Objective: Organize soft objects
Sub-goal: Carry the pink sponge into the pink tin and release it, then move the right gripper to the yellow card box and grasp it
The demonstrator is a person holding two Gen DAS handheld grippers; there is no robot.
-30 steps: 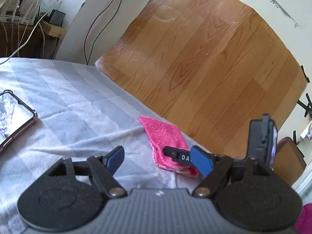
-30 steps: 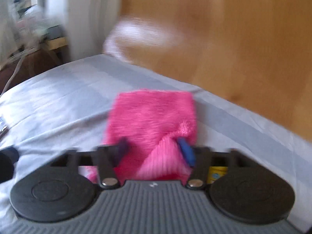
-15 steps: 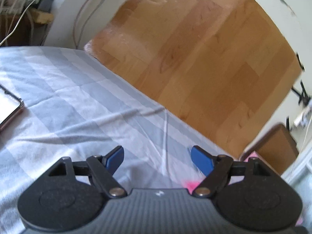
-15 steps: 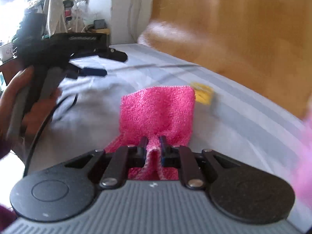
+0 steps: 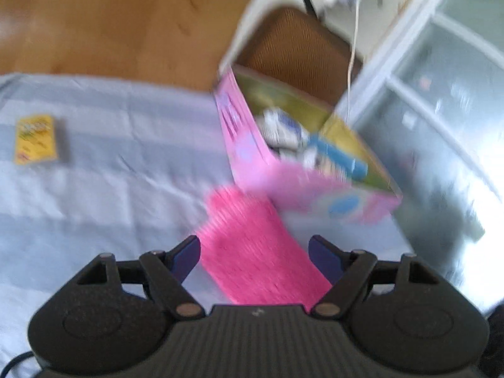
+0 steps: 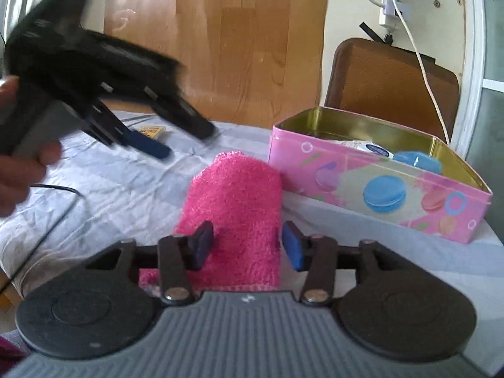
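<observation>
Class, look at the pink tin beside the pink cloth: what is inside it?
Inside the pink tin a blue round thing and a white packet with blue print show above the front wall. That wall hides whatever lies lower and the tin's floor.

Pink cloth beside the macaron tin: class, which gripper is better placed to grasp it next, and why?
Probably right. The right gripper has just been opening, and its pads flank the pink cloth beside the tin without pressing. The left gripper hovers farther off, above the sheet.
</observation>
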